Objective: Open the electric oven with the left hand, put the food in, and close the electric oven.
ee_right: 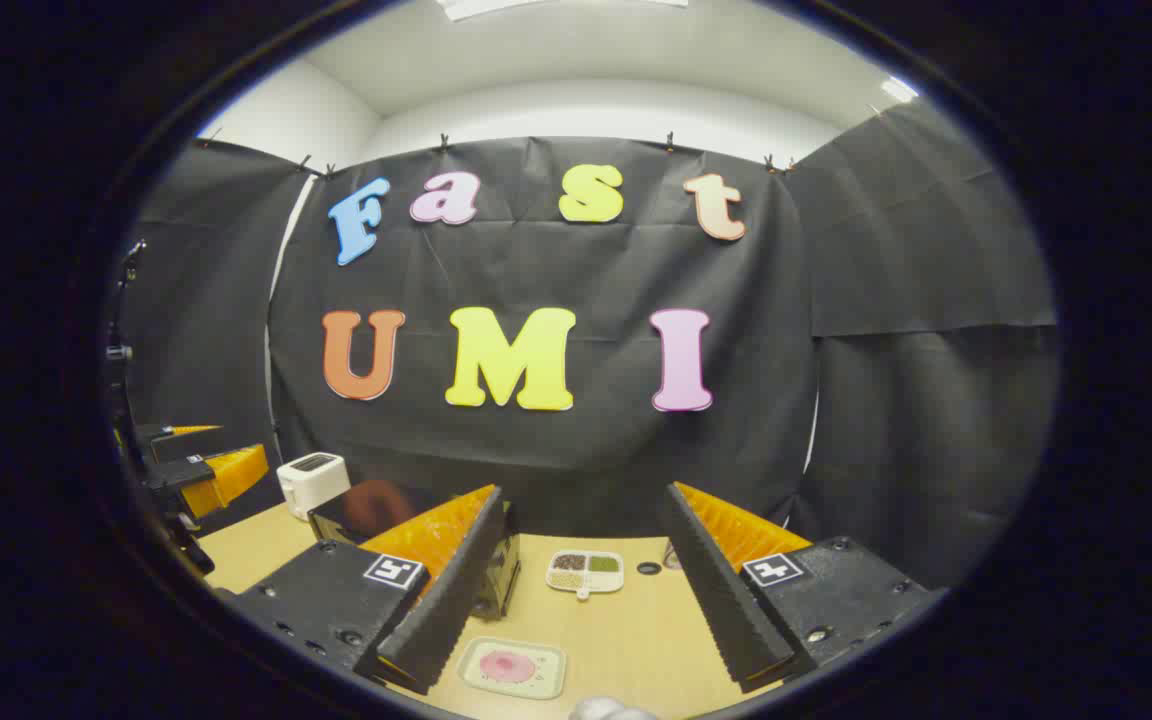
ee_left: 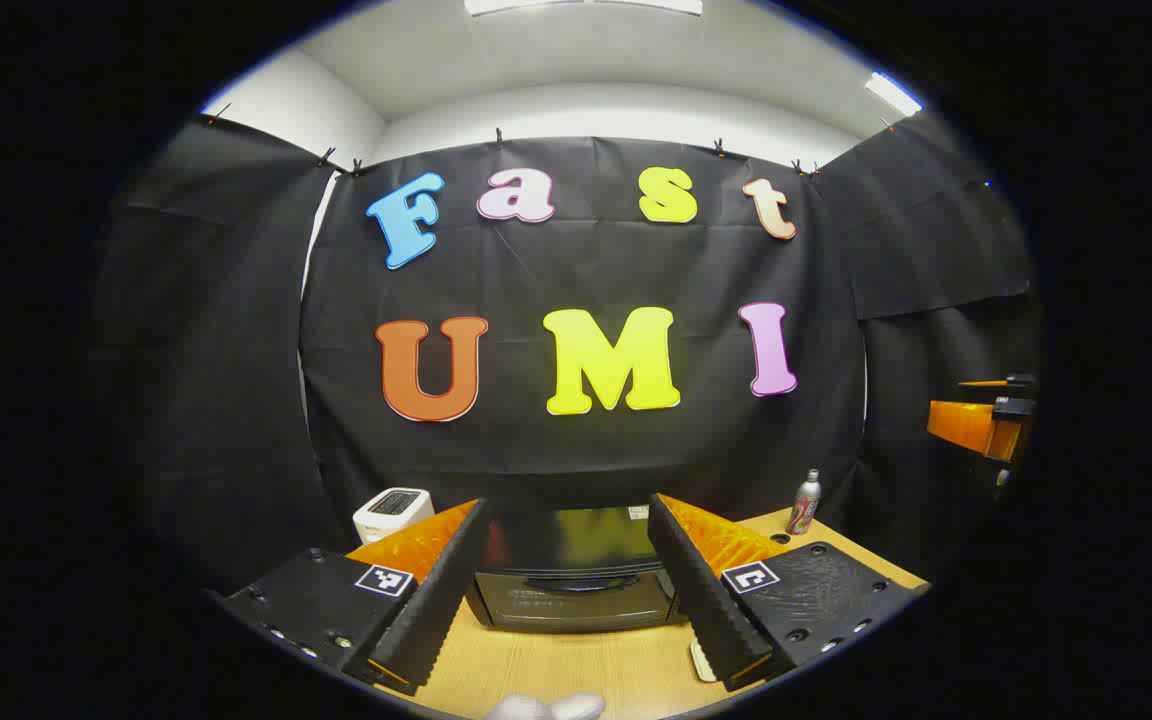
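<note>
**Oven dead ahead of the left tool, door closed**

Straight ahead of the left tool (ee_left: pixel 571 590), framed between its spread fingers, sits the electric oven (ee_left: pixel 576 580) on the wooden tabletop (ee_left: pixel 576 670). Its door is closed, and the handle (ee_left: pixel 573 581) runs as a dark bar from side to side across the front, so its long axis lies crosswise to the fingers. The tool stands apart and holds nothing; it is short of the oven, not touching it. I judge the opening step not yet begun, and the left tool is the nearer one and squarely lined up for the handle.

Around the oven: a white toaster (ee_left: pixel 392 512) stands beyond it to the left and a slim bottle (ee_left: pixel 804 503) to the right, both clear of the door's swing as far as can be told.

From the right gripper view, the right tool (ee_right: pixel 576 590) is likewise spread and empty. Just below and between its fingers lies the food on a pale tray (ee_right: pixel 513 667), near the tabletop's front edge, with the oven off to the left and a small compartment dish (ee_right: pixel 586 572) farther back
</note>
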A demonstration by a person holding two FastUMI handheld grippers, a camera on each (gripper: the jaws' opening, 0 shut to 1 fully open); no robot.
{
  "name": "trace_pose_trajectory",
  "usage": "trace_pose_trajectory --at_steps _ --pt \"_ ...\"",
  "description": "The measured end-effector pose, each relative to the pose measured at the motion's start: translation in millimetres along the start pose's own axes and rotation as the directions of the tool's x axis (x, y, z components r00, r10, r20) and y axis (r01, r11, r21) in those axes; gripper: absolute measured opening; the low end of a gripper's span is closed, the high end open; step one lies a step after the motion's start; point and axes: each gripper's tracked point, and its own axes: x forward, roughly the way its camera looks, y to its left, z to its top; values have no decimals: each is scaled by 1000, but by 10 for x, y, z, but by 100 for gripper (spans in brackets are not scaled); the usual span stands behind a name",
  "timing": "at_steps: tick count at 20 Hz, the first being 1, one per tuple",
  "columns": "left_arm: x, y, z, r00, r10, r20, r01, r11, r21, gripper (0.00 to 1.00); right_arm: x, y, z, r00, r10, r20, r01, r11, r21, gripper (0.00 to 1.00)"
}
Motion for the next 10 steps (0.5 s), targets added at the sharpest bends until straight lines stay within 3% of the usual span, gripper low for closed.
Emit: trace_pose_trajectory --at_steps 10 --pt "187 -67 -131 1000 -7 -17 7 1000 -4 96 101 -68 -2 1000 -12 -16 13 1000 12 96"
